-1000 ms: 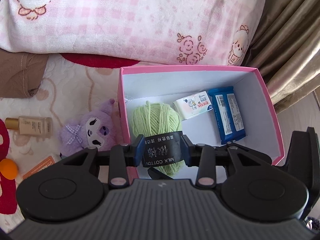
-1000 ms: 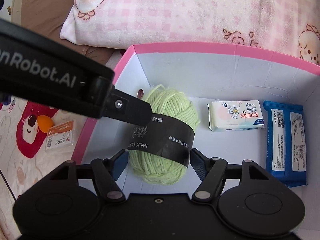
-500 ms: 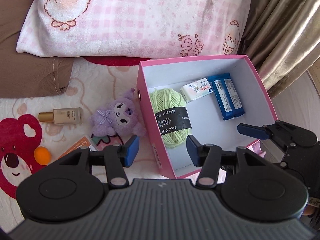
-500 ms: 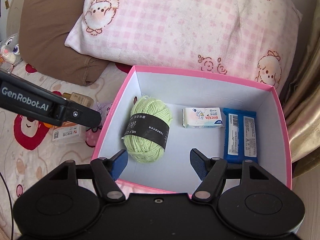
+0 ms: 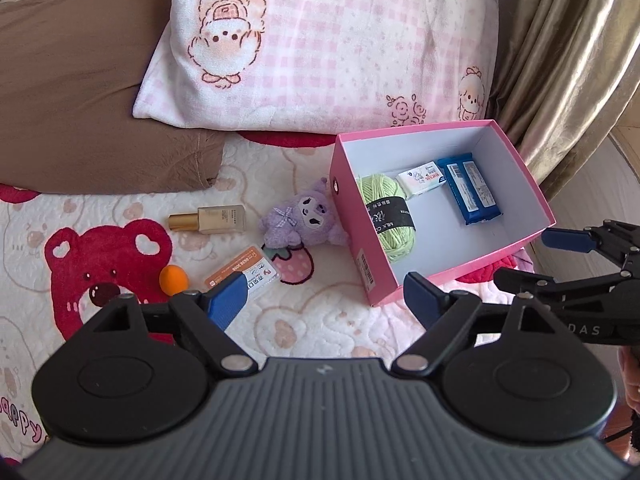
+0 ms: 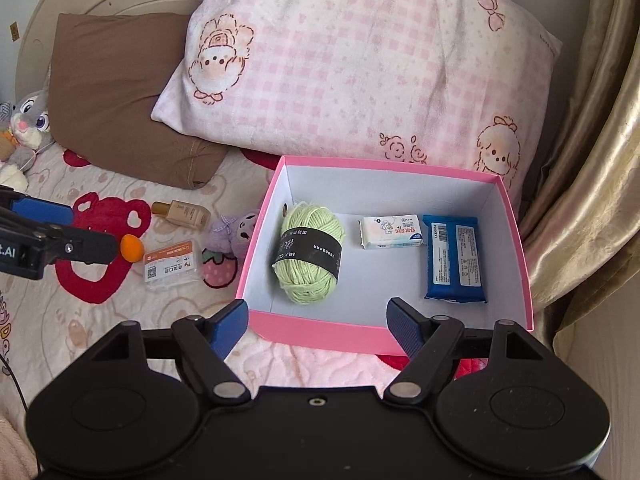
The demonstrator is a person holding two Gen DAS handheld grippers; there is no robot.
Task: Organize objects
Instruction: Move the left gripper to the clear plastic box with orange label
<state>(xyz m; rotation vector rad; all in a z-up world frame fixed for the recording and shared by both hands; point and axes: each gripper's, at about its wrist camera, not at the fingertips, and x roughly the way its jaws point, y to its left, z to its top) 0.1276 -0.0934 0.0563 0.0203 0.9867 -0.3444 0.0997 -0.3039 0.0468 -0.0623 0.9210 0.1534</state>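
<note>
1. The left gripper [image 5: 324, 296] sits low in the centre of its own view, pointing down at the bed. Its jaws are spreading wider with nothing between them.
2. The right gripper [image 6: 318, 322] sits low in the centre of its view, angled down over the near rim of the pink box [image 6: 384, 170]. Its jaws are also opening, and they are empty.
3. Each gripper shows in the other's view: the right one at the right edge of the left view, the left one at the left edge of the right view.
4. The green yarn ball [image 6: 309, 249] lies in the left part of the box. A white tissue pack [image 6: 392, 232] lies mid-box and a blue pack [image 6: 454, 258] lies to the right.
5. Left of the box, on the bear-print blanket [image 5: 100, 208], lie a purple plush [image 5: 300, 222], a gold-capped bottle [image 5: 210, 219], an orange ball [image 5: 173, 280] and a small card pack [image 5: 244, 274].
6. A pink checked pillow [image 6: 360, 60] fills the upper frame, with a brown pillow [image 6: 120, 92] at upper left. A gold curtain [image 6: 600, 160] hangs along the right edge, and a grey rabbit toy [image 6: 28, 118] lies at far left.
7. A second ago the left jaws clamped the yarn's black band inside the box. Now the yarn rests free, and both grippers have pulled back and risen, so the box looks smaller.
</note>
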